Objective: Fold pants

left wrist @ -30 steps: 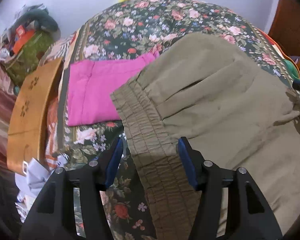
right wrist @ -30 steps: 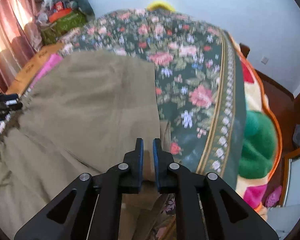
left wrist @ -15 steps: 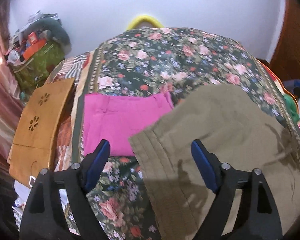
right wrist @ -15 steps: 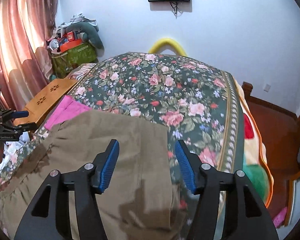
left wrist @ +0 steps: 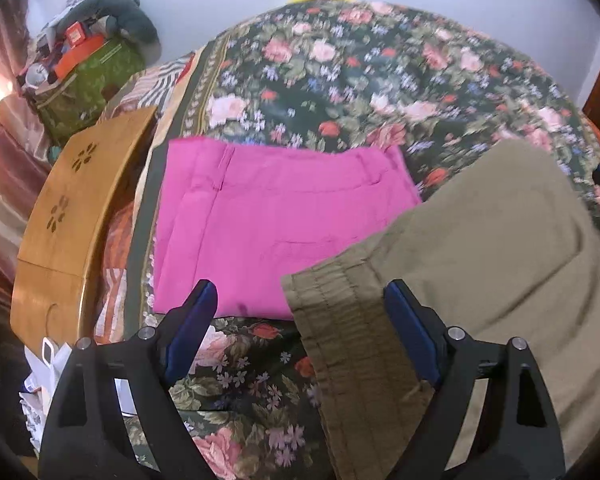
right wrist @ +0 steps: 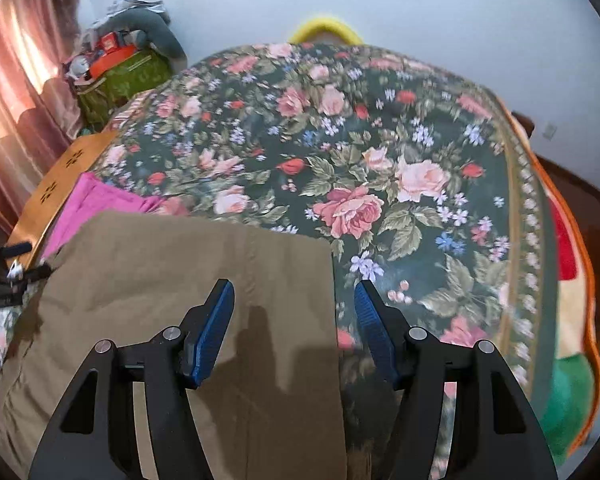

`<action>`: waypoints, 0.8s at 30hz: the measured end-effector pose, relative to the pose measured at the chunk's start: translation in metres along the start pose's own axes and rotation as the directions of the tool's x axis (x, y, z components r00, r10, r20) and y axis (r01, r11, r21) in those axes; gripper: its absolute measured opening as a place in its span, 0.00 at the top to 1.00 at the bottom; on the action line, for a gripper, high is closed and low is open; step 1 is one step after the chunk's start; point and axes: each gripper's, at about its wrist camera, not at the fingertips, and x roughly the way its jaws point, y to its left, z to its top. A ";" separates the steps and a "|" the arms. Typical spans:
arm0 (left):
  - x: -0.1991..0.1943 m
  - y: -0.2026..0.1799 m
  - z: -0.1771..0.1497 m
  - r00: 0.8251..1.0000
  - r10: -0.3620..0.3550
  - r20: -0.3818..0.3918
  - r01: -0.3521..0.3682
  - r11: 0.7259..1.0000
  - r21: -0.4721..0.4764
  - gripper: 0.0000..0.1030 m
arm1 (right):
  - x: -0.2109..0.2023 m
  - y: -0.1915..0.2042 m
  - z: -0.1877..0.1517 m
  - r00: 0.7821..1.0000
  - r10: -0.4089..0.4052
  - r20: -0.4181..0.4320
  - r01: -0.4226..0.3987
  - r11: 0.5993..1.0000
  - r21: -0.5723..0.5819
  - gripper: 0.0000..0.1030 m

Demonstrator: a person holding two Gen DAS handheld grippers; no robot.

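Note:
Olive-khaki pants lie folded flat on the floral bedspread, with the gathered waistband at their left end. My left gripper is open and empty above the waistband corner. My right gripper is open and empty above the right edge of the pants. The left gripper also shows at the far left of the right wrist view.
A folded pink garment lies on the bed left of the pants, partly under their corner. A wooden board and a cluttered green bag stand beyond the bed's left side. A green and red blanket hangs at the bed's right edge.
My right gripper opened, let go of the pants and pulled back. My left gripper opened wider and backed off toward the waistband corner. The pants now lie flat.

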 end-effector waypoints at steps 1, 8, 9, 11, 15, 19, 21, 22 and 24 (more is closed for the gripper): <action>0.005 0.000 -0.001 1.000 -0.009 -0.005 0.009 1.000 -0.004 0.15 | 0.007 -0.002 0.003 1.000 0.004 -0.006 -0.004 1.000 0.013 0.43; 0.015 -0.003 0.003 0.999 -0.045 -0.008 0.045 0.999 0.002 0.12 | 0.054 -0.011 0.011 0.996 0.057 -0.069 -0.049 0.992 0.117 0.43; 0.017 -0.004 0.004 0.999 -0.050 -0.012 0.050 0.999 0.005 0.12 | 0.059 -0.010 0.008 0.995 0.070 -0.078 -0.059 0.989 0.133 0.43; 0.021 -0.005 0.004 0.998 -0.067 -0.020 0.067 0.998 0.009 0.12 | 0.060 -0.010 0.005 0.996 0.073 -0.055 -0.064 0.987 0.145 0.43; 0.027 0.003 0.004 0.988 -0.145 -0.045 0.143 0.989 -0.045 0.16 | 0.062 -0.012 0.005 0.993 0.101 -0.068 -0.089 0.984 0.153 0.58; 0.032 0.014 0.002 0.945 -0.322 -0.062 0.311 0.939 -0.143 0.48 | 0.060 -0.003 0.004 0.995 0.081 -0.066 -0.075 0.993 0.089 0.86; 0.031 0.014 0.002 0.944 -0.324 -0.061 0.312 0.938 -0.152 0.49 | 0.054 0.000 0.001 0.995 0.084 -0.046 -0.080 0.994 0.079 0.89; 0.029 0.012 0.002 0.949 -0.310 -0.057 0.300 0.944 -0.135 0.50 | 0.053 0.001 0.001 0.996 0.075 -0.037 -0.073 0.995 0.071 0.90; 0.023 0.008 0.003 0.961 -0.274 -0.047 0.268 0.958 -0.098 0.52 | 0.047 0.004 0.001 0.998 0.057 -0.021 -0.056 0.997 0.048 0.91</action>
